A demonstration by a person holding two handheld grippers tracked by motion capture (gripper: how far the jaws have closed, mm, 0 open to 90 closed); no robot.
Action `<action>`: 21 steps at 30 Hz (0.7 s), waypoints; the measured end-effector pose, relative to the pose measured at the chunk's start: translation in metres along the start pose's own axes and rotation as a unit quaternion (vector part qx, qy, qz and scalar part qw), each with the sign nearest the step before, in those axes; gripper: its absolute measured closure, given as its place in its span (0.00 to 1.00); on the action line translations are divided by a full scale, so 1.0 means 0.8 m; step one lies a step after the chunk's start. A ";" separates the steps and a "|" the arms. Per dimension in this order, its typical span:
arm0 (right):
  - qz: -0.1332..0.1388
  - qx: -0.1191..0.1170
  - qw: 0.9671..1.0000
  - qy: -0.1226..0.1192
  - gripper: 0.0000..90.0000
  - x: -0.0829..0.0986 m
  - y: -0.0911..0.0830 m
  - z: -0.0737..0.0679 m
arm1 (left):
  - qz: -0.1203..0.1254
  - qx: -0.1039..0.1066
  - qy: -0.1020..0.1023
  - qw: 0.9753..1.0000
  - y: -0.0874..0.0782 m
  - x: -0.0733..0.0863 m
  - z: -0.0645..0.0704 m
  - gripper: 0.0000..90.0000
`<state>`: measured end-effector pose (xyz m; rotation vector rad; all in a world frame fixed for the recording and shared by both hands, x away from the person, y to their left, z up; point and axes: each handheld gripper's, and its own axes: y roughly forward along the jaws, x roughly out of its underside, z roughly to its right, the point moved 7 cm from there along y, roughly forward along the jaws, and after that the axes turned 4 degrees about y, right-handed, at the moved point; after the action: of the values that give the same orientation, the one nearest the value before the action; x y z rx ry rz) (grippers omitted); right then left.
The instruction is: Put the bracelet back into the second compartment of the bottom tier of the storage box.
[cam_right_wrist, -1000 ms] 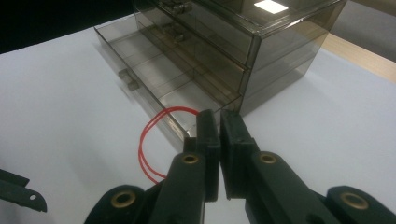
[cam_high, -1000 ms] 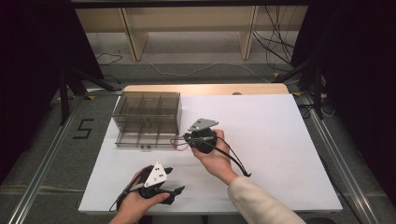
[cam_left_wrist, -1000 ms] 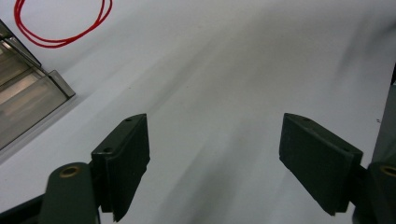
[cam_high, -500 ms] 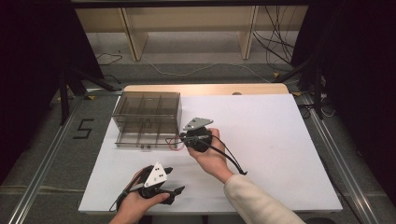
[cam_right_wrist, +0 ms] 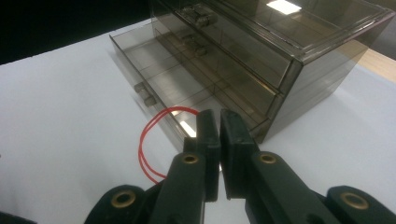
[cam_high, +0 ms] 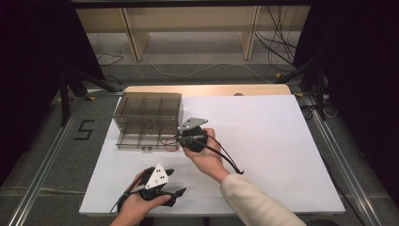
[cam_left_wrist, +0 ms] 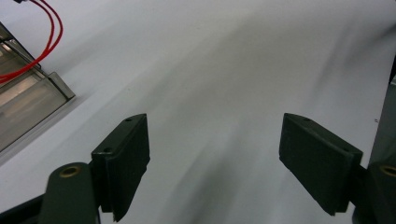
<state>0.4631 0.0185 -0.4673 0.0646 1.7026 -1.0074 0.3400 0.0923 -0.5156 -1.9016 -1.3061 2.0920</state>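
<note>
A smoked clear drawer box stands at the table's left rear, and its bottom drawer is pulled out. My right gripper hovers at that drawer's right front corner, shut on a thin red wire loop. In the right gripper view the jaws pinch together, with the red wire curving out to their left over the open drawer. My left gripper rests low near the table's front edge, open and empty. The red wire is at the top left of the left gripper view.
The white table top stretches to the right of the box. A wooden strip runs along its far edge. Metal rails flank the table. Cables lie on the floor behind.
My right gripper has moved slightly left with the red wire, closer to the open drawer. The left gripper has stayed put.
</note>
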 end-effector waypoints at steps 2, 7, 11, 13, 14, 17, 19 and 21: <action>0.000 -0.001 1.000 0.000 0.97 -0.002 0.002 -0.001 | 0.000 0.000 0.000 1.000 0.000 0.000 0.000 0.27; 0.001 -0.006 1.000 -0.004 0.97 -0.005 0.007 -0.005 | 0.000 0.000 0.001 1.000 0.000 0.000 0.000 0.27; 0.001 -0.008 1.000 -0.004 0.97 -0.008 0.011 -0.008 | 0.000 0.001 0.001 1.000 0.000 0.000 0.000 0.27; -0.001 -0.009 1.000 -0.005 0.97 -0.009 0.012 -0.009 | 0.000 0.000 0.002 1.000 0.000 0.000 0.000 0.27; 0.001 -0.010 1.000 -0.005 0.97 -0.010 0.013 -0.010 | 0.000 0.000 0.002 1.000 0.000 0.000 0.000 0.27; -0.002 -0.011 1.000 -0.006 0.97 -0.011 0.015 -0.011 | 0.001 0.002 0.001 1.000 0.000 -0.001 0.001 0.27; -0.002 -0.011 1.000 -0.004 0.97 -0.011 0.017 -0.012 | 0.002 0.002 0.000 1.000 0.000 -0.001 0.001 0.27; -0.004 -0.012 1.000 -0.005 0.97 -0.012 0.018 -0.013 | 0.001 0.002 0.001 1.000 0.000 -0.001 0.001 0.27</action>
<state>0.4662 0.0388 -0.4677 0.0374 1.7074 -0.9912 0.3395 0.0919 -0.5150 -1.9051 -1.2987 2.0910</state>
